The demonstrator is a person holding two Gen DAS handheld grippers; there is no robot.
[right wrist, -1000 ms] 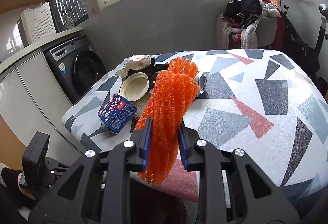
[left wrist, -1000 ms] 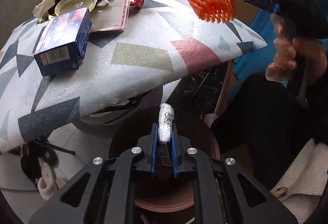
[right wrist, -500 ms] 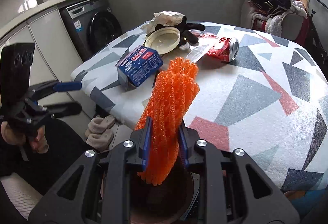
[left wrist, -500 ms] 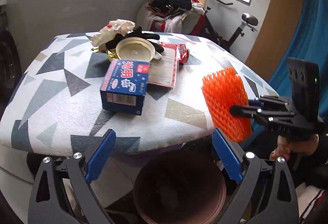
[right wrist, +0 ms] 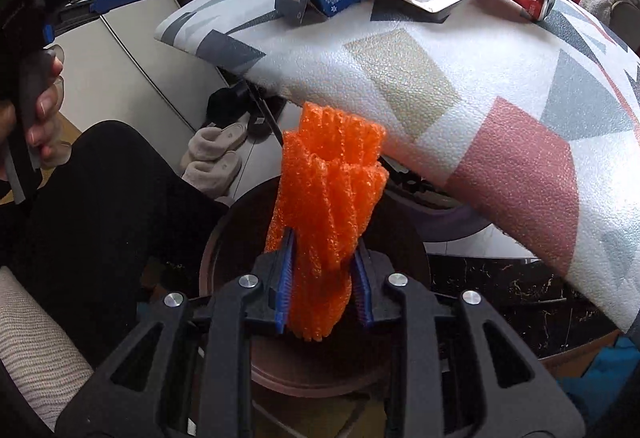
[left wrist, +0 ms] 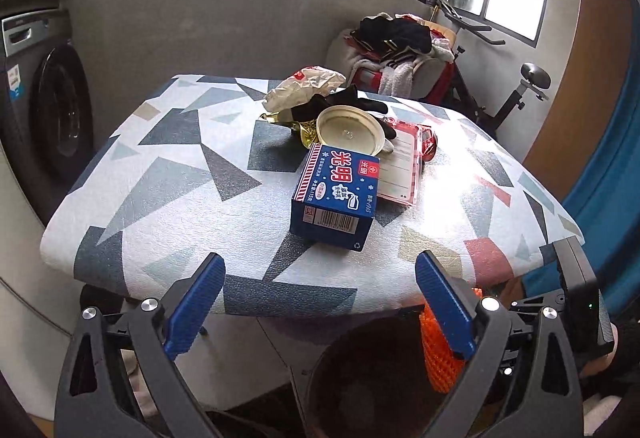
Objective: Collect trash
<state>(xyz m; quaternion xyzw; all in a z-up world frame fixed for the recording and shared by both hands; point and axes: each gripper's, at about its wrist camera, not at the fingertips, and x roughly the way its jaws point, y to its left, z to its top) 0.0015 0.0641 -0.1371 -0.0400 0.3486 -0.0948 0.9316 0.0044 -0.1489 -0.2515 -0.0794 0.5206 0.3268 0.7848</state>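
One net (right wrist: 326,222) held over bin (right wrist: 224,234) — drop step.
Right gripper (right wrist: 324,288) clamped on net, release needed; left gripper (left wrist: 318,308) spread, empty.

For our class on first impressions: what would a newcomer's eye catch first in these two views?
Brightest is the orange foam net, pinched in the right claw above the brown bin beside the table. Next comes the blue carton lying mid-table on the patterned cloth, ahead of the wide-open left claw.
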